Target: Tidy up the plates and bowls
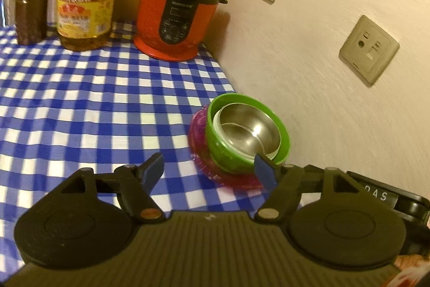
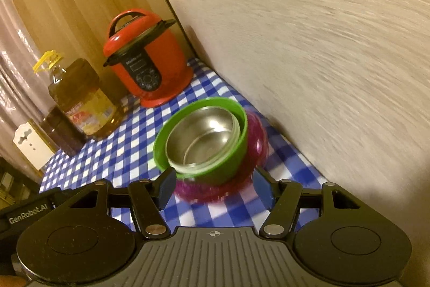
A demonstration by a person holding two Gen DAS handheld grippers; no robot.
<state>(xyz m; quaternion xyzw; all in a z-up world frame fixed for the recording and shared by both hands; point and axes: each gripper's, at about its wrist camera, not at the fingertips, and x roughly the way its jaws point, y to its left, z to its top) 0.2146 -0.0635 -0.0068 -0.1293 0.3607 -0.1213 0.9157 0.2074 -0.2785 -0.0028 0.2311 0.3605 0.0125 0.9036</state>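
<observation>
My left gripper (image 1: 209,168): jaws spread wide, holding nothing, poised low over the blue-and-white checked tablecloth (image 1: 80,104); its right fingertip (image 1: 264,170) overlaps the near edge of the bowl stack in the left wrist view, contact not determinable. My right gripper (image 2: 212,186): jaws likewise wide apart and empty, fingertips set to either side of the stack's near edge, apparently just short of it. Bowl stack, nested, near the table's wall-side edge: steel bowl (image 1: 248,132) innermost, inside a green bowl (image 1: 233,158), which sits in a translucent pink bowl (image 1: 200,144) resting on the cloth. Farther back, in the corner: red electric pressure cooker (image 1: 176,8), black control panel facing forward. To its left: large cooking oil bottle (image 1: 86,2) with yellow label, then a dark brown jar (image 1: 31,8). Wall (image 1: 336,18) beside the table: beige socket plates (image 1: 369,49), one low, two higher.
</observation>
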